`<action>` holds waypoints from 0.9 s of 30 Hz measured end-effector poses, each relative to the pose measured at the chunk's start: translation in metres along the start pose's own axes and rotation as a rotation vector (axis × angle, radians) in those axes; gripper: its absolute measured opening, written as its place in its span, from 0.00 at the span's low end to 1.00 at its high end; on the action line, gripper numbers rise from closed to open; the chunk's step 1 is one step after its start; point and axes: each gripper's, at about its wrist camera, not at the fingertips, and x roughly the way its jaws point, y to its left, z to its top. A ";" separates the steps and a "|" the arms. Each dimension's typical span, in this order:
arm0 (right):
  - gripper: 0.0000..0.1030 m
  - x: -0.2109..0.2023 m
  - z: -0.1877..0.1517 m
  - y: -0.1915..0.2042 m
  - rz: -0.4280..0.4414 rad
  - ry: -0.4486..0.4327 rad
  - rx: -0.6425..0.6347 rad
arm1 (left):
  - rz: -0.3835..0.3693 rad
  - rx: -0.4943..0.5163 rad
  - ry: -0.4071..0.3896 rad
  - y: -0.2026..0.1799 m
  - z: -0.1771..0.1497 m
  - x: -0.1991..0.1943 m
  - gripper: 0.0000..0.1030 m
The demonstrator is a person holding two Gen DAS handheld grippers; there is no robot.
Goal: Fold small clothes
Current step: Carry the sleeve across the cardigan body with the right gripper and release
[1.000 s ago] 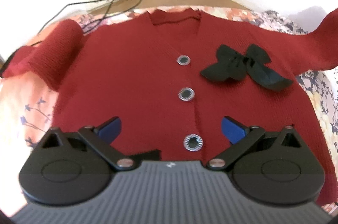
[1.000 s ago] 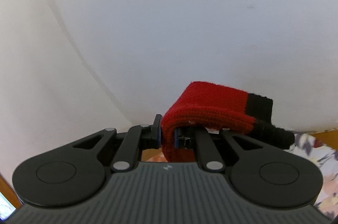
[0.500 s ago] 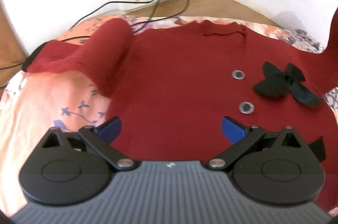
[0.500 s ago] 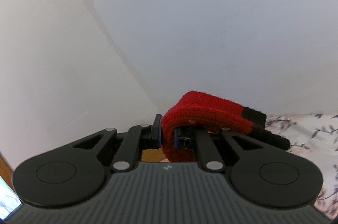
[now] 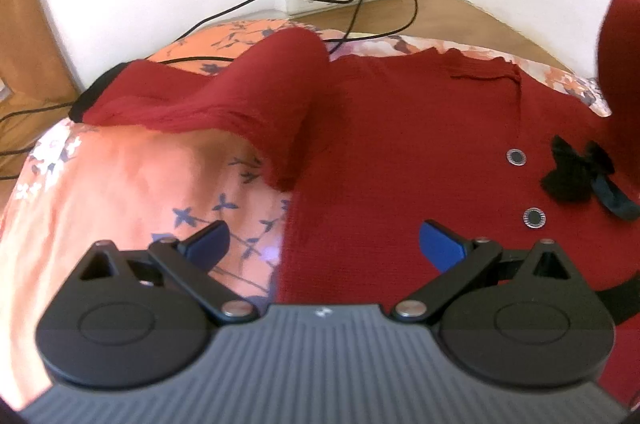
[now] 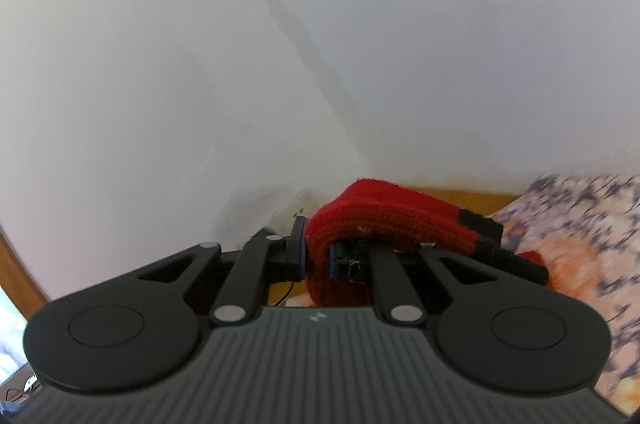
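Left gripper (image 5: 322,238) spread wide, hovering low above red cardigan (image 5: 400,160) lying flat on floral bedspread (image 5: 132,184); right gripper (image 6: 316,258) raised wallward, pinching cardigan's black-cuffed sleeve (image 6: 384,220).

two matching handheld grippers, black and grey

left gripper (image 5: 323,242) and right gripper (image 6: 316,258): ribbed grey bodies, black round-hubbed linkages, silver pivot screws, blue pads (image 5: 442,247).

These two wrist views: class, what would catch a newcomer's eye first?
A red knitted cardigan spread front-up on a floral bedspread, with a black bow beside its buttons. The right gripper is shut on a red sleeve with a black cuff, held up against a white wall.
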 end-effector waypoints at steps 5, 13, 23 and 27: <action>0.10 0.076 -0.030 -0.008 0.000 0.076 -0.038 | 0.001 -0.011 -0.003 0.017 0.001 0.002 1.00; 0.10 0.134 -0.105 0.013 -0.016 0.209 -0.102 | 0.004 -0.025 0.014 0.043 -0.001 0.008 1.00; 0.12 0.029 -0.157 0.112 -0.065 0.335 -0.123 | -0.001 -0.020 0.021 0.065 -0.004 0.014 1.00; 0.25 0.007 -0.156 0.117 -0.051 0.330 -0.093 | -0.008 -0.012 0.017 0.067 -0.005 0.015 1.00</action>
